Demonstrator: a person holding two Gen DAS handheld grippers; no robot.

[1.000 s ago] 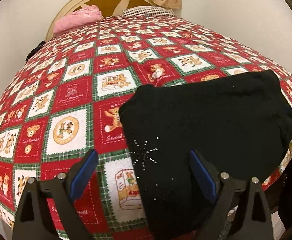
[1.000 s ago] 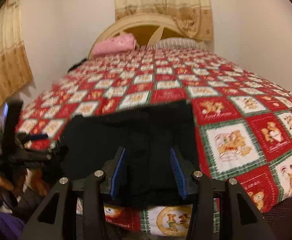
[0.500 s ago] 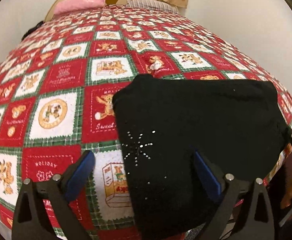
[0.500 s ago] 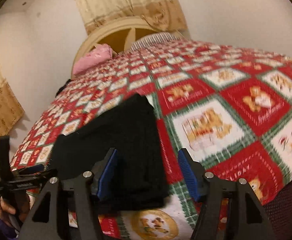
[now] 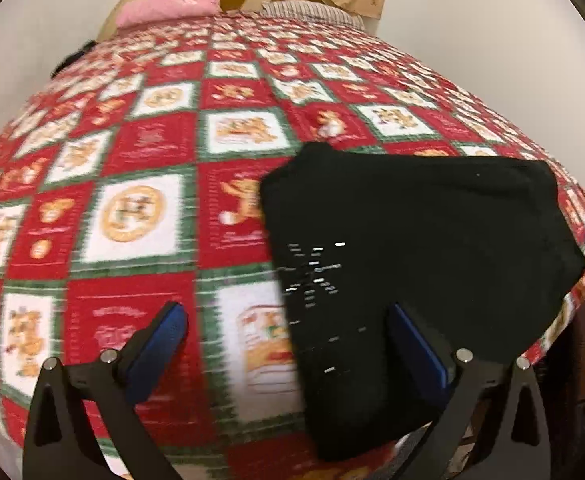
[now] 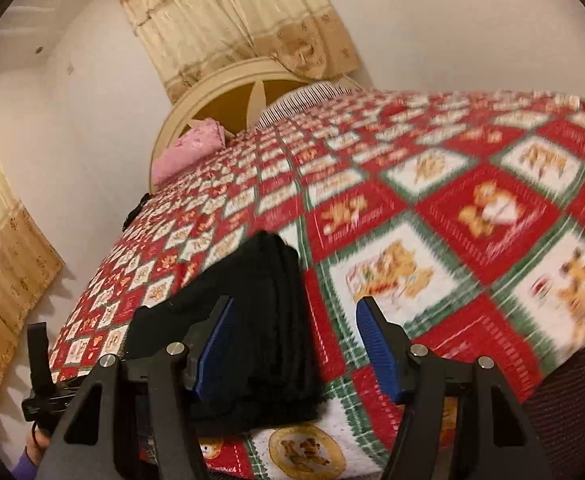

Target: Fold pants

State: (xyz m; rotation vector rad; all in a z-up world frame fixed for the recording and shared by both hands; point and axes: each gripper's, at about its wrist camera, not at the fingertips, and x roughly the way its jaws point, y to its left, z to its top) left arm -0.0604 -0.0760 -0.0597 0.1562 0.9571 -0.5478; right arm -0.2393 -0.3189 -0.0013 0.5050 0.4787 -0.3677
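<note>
Pants [image 5: 420, 248] are lying in the lower right of the left wrist view, black and already folded into a thick pad, with a little sparkly star on them. A second ago the left gripper [image 5: 288, 332] was sitting more squarely over them; now the camera is sliding and everything is looking blurry. Its blue fingers [image 5: 160, 336] are standing wide apart and holding nothing, one over the red and green blanket [image 5: 132, 208] and one over the black cloth. I think that means the folding is nearly finished and the person is letting go. The near edge of the pants is hanging close to the bottom edge of the bed. Lots of bare blanket is stretching away toward the pink pillow [image 5: 172, 4] at the top.

Over in the right wrist view, the pants [image 6: 268, 320] are sitting in the lower middle, and you can see the stacked layers along their right side. A moment before, the right gripper [image 6: 292, 340] was narrower; now its fingers [image 6: 376, 344] are spreading open, empty, around the right edge of the pile. The left gripper [image 6: 40, 384] is showing at the lower left. The whole right half of the frame is open blanket [image 6: 472, 240], so there is plenty of room to move.
</note>
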